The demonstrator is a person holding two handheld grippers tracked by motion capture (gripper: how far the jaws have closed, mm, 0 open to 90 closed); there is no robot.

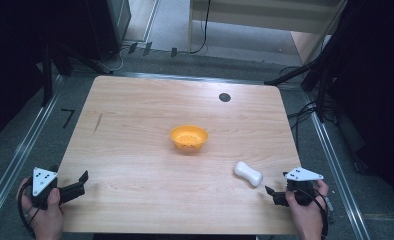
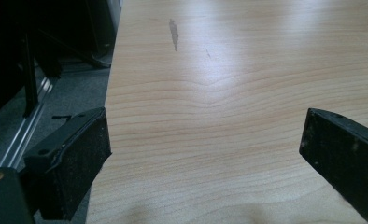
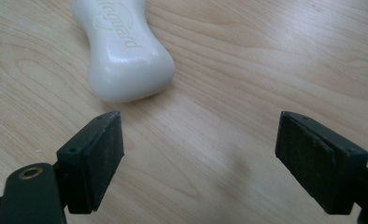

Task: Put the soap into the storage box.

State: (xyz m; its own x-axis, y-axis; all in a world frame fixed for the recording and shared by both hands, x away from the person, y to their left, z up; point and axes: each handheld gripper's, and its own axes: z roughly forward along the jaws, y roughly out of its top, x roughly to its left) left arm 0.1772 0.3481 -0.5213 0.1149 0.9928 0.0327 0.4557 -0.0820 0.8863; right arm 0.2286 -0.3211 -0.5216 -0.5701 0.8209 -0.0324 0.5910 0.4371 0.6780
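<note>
An orange bowl [image 1: 188, 137] sits near the middle of the wooden table [image 1: 135, 150]. A white bar of soap [image 1: 248, 173] lies flat to the bowl's front right. My right gripper [image 1: 271, 196] is open at the table's front right, just short of the soap. In the right gripper view the soap [image 3: 124, 51] lies ahead and left of the wide-apart jaws, with bare wood between them. My left gripper [image 1: 83, 181] is open at the front left edge. In the left gripper view its fingers [image 2: 74, 163] straddle the table's left edge [image 2: 108, 107].
A dark round spot [image 1: 224, 97] marks the table's far right. A dark streak [image 1: 98, 122] shows on the wood at far left. Metal rails [image 1: 15, 155] run along both sides of the table, with cables [image 1: 305, 110] and stand legs on the floor beyond.
</note>
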